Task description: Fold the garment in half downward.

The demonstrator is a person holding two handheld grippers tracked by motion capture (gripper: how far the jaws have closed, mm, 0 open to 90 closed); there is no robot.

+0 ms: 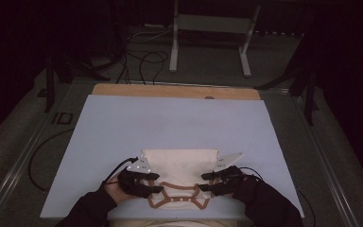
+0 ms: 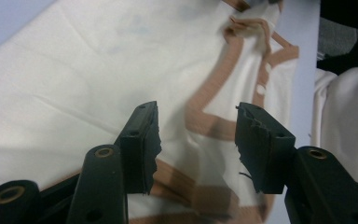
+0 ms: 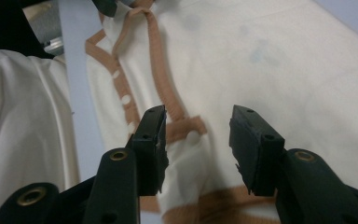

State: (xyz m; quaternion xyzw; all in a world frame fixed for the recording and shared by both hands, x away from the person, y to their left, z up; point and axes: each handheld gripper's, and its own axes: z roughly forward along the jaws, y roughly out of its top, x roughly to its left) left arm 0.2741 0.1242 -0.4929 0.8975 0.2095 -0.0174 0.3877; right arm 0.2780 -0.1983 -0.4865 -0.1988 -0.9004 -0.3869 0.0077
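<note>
the cream garment (image 1: 179, 168) with tan trim (image 1: 177, 187) lies folded at the near edge of the pale blue sheet (image 1: 123, 123) covering the table, midway along that edge. the left gripper (image 1: 153, 182) and right gripper (image 1: 208, 182) sit over its two near sides, both with jaws parted and nothing pinched between the pads, the cloth just below them. risks, as i judge them: a torn pad edge on the left gripper could snag the knit as it pulls away and drag the fold open; the near hem (image 2: 205, 196), close to the sheet's edge, could slide off toward the person; lifting unevenly could skew the buttoned placket (image 3: 126, 100).
</note>
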